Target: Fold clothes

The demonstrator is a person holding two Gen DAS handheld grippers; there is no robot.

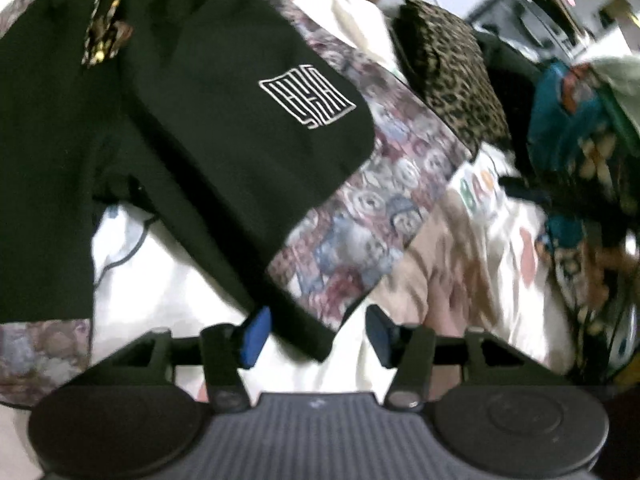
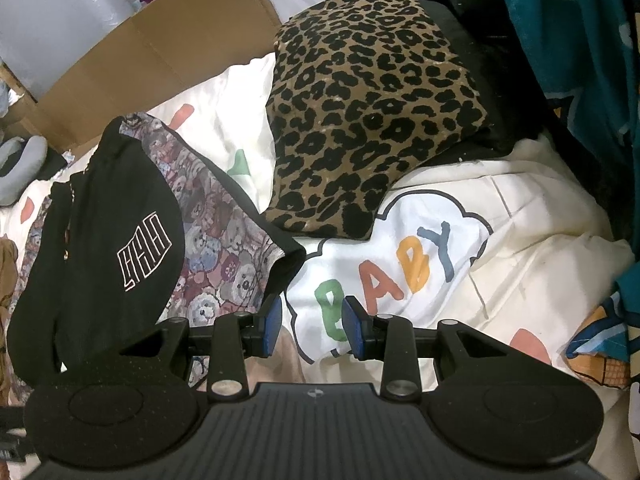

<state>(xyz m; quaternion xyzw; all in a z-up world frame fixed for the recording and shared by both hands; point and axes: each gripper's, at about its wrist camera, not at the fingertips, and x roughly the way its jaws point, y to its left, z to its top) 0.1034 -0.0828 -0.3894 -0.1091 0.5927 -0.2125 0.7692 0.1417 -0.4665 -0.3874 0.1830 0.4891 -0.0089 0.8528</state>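
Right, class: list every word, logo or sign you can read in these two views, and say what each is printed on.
"BABY": coloured letters in a cloud outline on the white bedsheet.
White angular line logo on the black garment: stylised, not readable as letters.
Nothing else legible; the left view is blurred.

Left gripper (image 1: 316, 334) and right gripper (image 2: 310, 326) alike, black ribbed housing, two round black discs (one per side), silver pivot screws on black linkage arms, blue pads on fingertips (image 2: 273, 322)
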